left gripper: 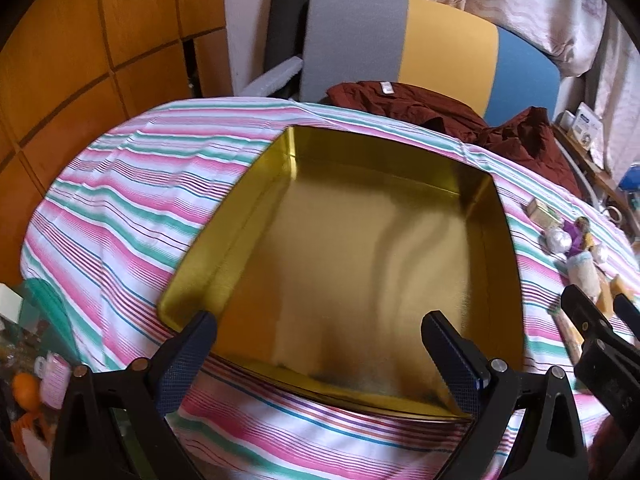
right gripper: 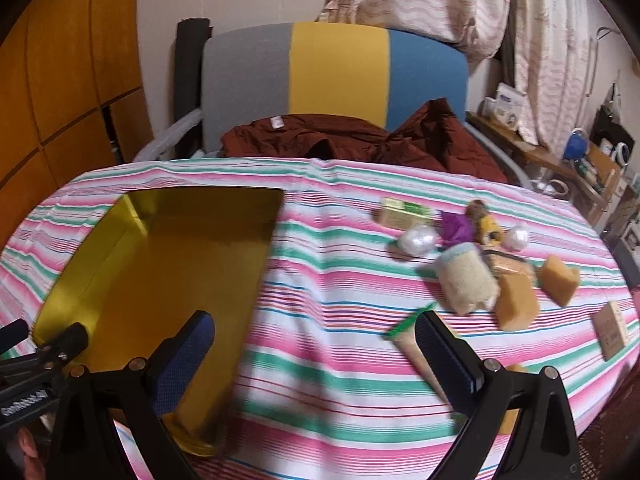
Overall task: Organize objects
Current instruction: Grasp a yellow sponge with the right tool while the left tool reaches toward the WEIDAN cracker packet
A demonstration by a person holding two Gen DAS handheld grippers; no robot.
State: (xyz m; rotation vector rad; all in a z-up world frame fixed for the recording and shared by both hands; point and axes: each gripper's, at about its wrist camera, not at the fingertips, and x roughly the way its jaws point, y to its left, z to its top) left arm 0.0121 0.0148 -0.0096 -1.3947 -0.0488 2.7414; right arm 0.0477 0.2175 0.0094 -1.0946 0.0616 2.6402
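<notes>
Both grippers spread wide over striped cloth, nothing held.

Left gripper (left gripper: 320, 354) hangs above near edge of gold tin (left gripper: 256, 184), empty inside. Right gripper (right gripper: 316, 354) hovers over striped tablecloth (right gripper: 320, 280); tin lies left of it. Ahead and right: loofah sponge (right gripper: 466, 280), two tan sponge blocks (right gripper: 516, 300), white balls (right gripper: 418, 240), small boxes, loosely clustered.

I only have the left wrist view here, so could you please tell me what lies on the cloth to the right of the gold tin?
Observer: A loose cluster of small items, including two orange sponge blocks, apart from the tin.
Operator: Is the right tool carrying anything?
Observer: No, the right tool is open and empty above the striped cloth.
Operator: What is nearest to it?
Observer: A tan packet with a green end lies beside its right finger.
</notes>
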